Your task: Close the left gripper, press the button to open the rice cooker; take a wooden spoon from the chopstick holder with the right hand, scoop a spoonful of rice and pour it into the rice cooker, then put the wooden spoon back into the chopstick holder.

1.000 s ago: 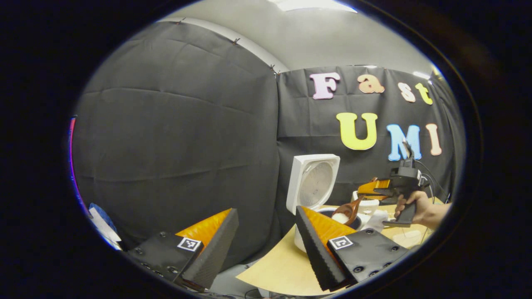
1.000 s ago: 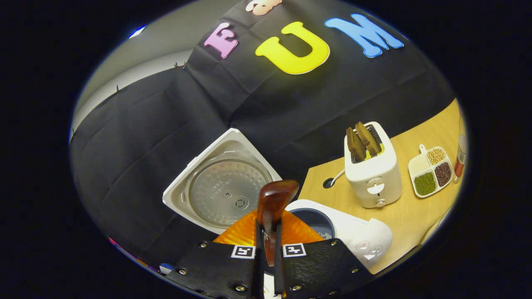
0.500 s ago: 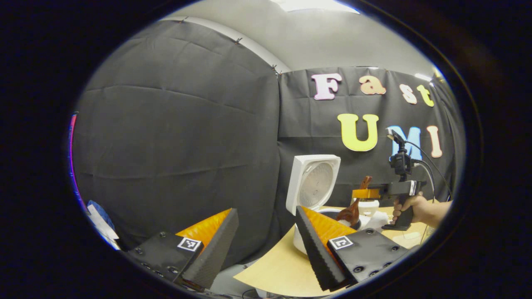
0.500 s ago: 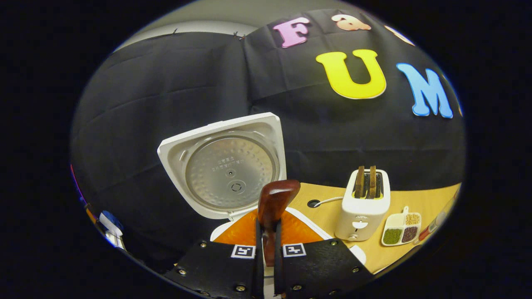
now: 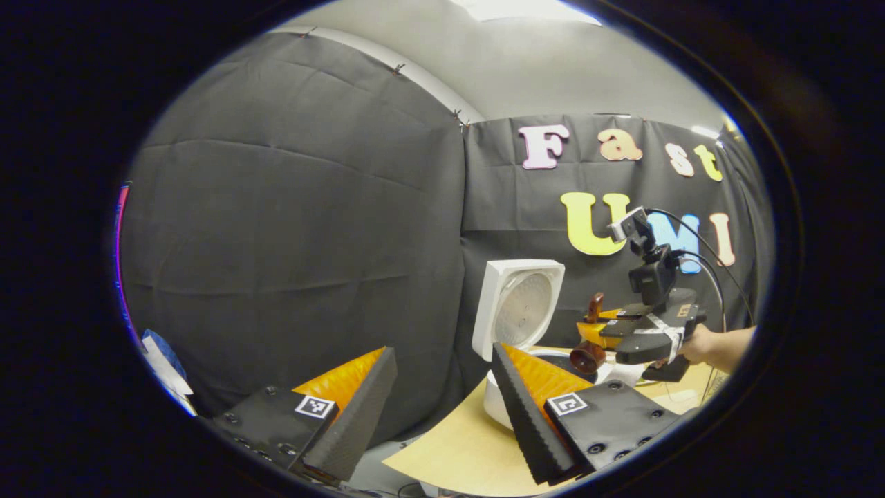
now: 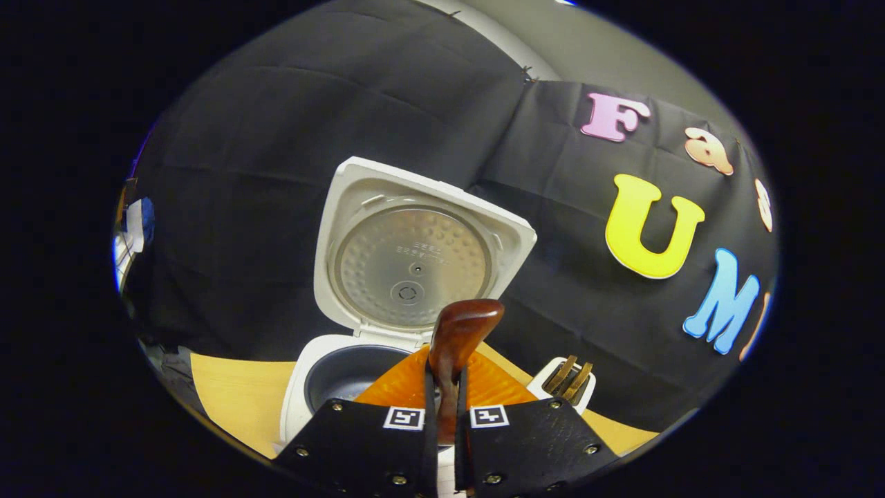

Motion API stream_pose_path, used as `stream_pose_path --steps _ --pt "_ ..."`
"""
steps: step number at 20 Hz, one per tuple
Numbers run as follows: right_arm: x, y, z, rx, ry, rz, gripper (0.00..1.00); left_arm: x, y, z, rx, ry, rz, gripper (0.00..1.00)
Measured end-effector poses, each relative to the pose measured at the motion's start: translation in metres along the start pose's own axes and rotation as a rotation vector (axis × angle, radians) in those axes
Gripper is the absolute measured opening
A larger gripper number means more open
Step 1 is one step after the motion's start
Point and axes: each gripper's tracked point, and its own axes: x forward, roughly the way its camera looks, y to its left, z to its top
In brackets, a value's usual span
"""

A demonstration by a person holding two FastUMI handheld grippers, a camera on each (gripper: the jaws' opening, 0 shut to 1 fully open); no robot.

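The right gripper is clamped on the wooden spoon, whose handle sits between both fingers (its end juts up past them). From the left gripper view, the spoon's bowl hangs tipped above the open rice cooker, lid upright. The left gripper stands open, holding nothing, near the table edge, just beside the cooker.

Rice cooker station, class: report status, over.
Left gripper open, idle. Right gripper shut on wooden spoon, bowl turned down over rice cooker, lid up. Nothing in the way.
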Motion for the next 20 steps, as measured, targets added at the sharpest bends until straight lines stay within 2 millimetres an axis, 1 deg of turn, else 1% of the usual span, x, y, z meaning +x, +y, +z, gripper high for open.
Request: stream_pose_path --steps 4,7,8,9,10,12,15,17,18,20 --pt "0.004 -0.001 -0.004 0.134 0.009 0.033 0.1 -0.002 0.002 0.004 -0.01 -0.009 0.004 0.98" --pt "-0.004 -0.008 0.003 0.283 -0.004 0.043 0.1 -0.002 0.001 0.009 -0.012 -0.019 0.005 0.96" --pt "-0.006 -0.012 0.006 0.344 -0.008 0.047 0.1 -0.003 -0.001 0.011 -0.017 -0.023 0.002 0.99" --pt "-0.01 -0.017 0.01 0.41 -0.018 0.046 0.1 -0.003 -0.002 0.013 -0.02 -0.028 -0.003 0.94" --pt "-0.013 -0.023 0.014 0.484 -0.033 0.047 0.1 -0.002 -0.006 0.015 -0.022 -0.029 -0.007 0.99" --pt "-0.025 -0.037 0.02 0.625 -0.06 0.048 0.1 -0.005 -0.008 0.018 -0.018 -0.037 -0.016 0.99" --pt "-0.042 -0.061 0.02 0.792 -0.088 0.026 0.1 -0.01 -0.021 0.03 -0.016 -0.054 -0.041 0.99" --pt "-0.06 -0.081 0.017 0.843 -0.112 -0.015 0.1 -0.007 -0.03 0.037 0.002 -0.071 -0.054 0.99" --pt "-0.069 -0.091 0.016 0.851 -0.122 -0.036 0.1 -0.005 -0.038 0.04 0.006 -0.081 -0.066 0.96" --pt "-0.09 -0.106 0.007 0.855 -0.129 -0.071 0.1 -0.003 -0.054 0.045 0.002 -0.089 -0.098 0.97"
